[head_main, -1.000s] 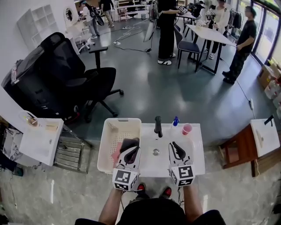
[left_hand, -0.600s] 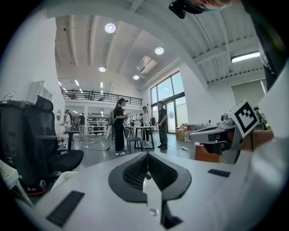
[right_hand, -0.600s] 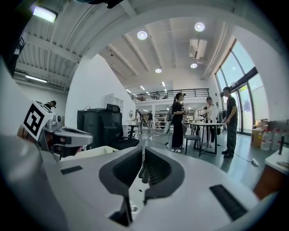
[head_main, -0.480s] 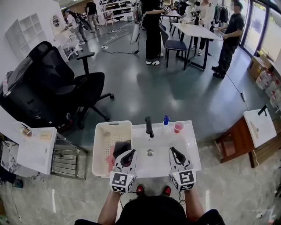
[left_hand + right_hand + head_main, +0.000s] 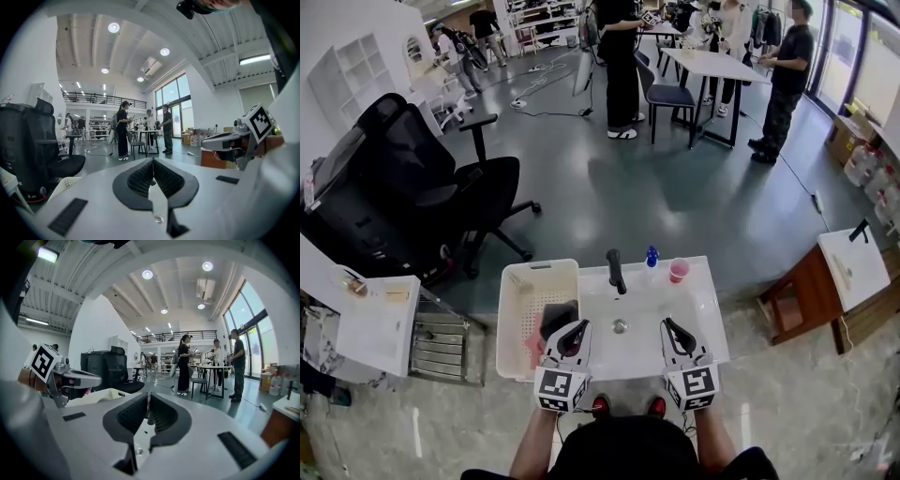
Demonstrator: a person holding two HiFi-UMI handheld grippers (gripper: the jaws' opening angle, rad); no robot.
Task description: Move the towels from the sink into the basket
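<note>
A dark towel [image 5: 557, 316] and a pink towel [image 5: 535, 343] lie in the white basket [image 5: 517, 291], which stands left of the white sink [image 5: 698, 305]. The sink's basin shows only its drain [image 5: 621, 326]. My left gripper [image 5: 577, 328] hovers at the basket's right rim, beside the towels, shut and empty [image 5: 153, 165]. My right gripper [image 5: 668, 327] hangs over the right part of the sink. Its jaws have just been closing and stand shut with nothing between them [image 5: 148, 401]. Each gripper shows in the other's view: the right gripper [image 5: 229, 140] and the left gripper [image 5: 70, 378].
A black faucet [image 5: 614, 270], a blue bottle [image 5: 652, 255] and a pink cup [image 5: 679, 270] stand along the sink's far edge. A black office chair [image 5: 422, 187] is beyond the basket, a small white table [image 5: 380, 319] to the left. People stand by a table [image 5: 727, 70] far off.
The right gripper has drawn back a little toward the sink's near edge. The left gripper stays by the basket's rim. The head view has shifted slightly.
</note>
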